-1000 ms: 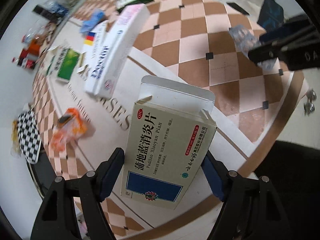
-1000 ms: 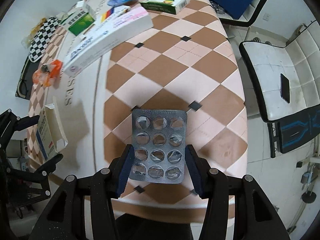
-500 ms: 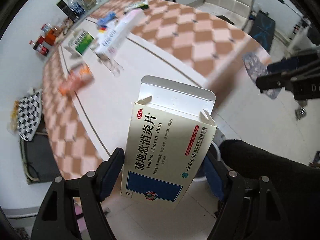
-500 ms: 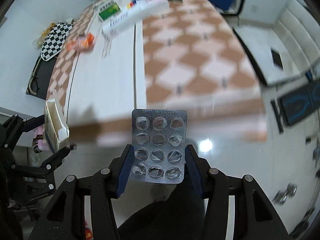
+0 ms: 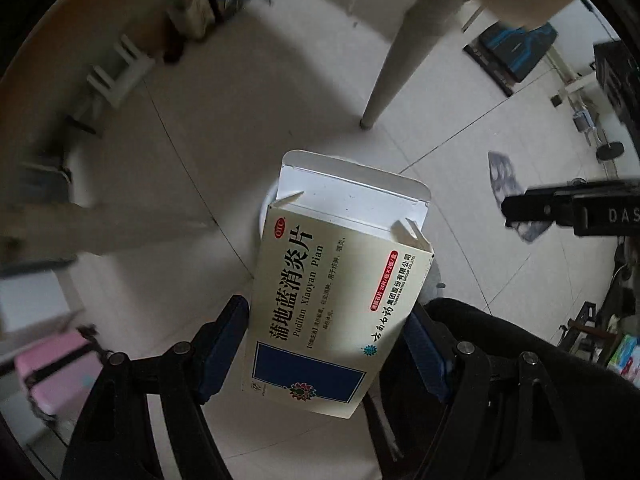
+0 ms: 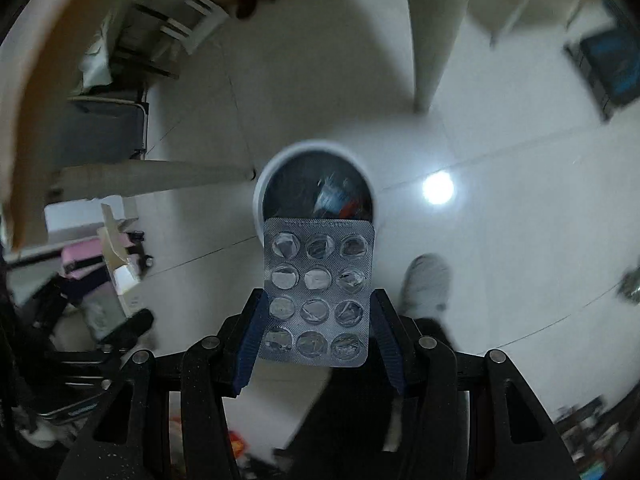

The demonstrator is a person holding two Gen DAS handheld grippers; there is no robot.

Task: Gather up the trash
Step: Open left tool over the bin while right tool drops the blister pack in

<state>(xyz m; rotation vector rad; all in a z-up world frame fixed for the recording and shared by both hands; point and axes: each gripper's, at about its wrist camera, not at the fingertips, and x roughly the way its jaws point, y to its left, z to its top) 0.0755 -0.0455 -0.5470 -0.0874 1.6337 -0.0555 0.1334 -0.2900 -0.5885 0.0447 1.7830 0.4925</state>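
My left gripper (image 5: 324, 340) is shut on an open cream medicine box (image 5: 332, 296) with blue panel and Chinese print, its top flap up. My right gripper (image 6: 316, 324) is shut on a silver blister pack (image 6: 316, 292) of emptied pill pockets. Both are held above the floor. A round white trash bin (image 6: 264, 184) with dark liner and some litter inside stands on the floor just beyond the blister pack; in the left wrist view only a sliver of its rim (image 5: 266, 208) shows behind the box. The right gripper with the blister pack (image 5: 508, 192) shows at the right of the left wrist view.
White floor tiles all round. A table leg (image 5: 404, 52) stands beyond the bin, the table's edge (image 6: 36, 92) arcs at the upper left. A pink case (image 5: 52, 372) lies at the left. My shoe (image 6: 424, 284) is right of the bin.
Both grippers have swung from over the checked tabletop down past its edge to the floor. The trash bin has come into view below them. Both still hold their items.
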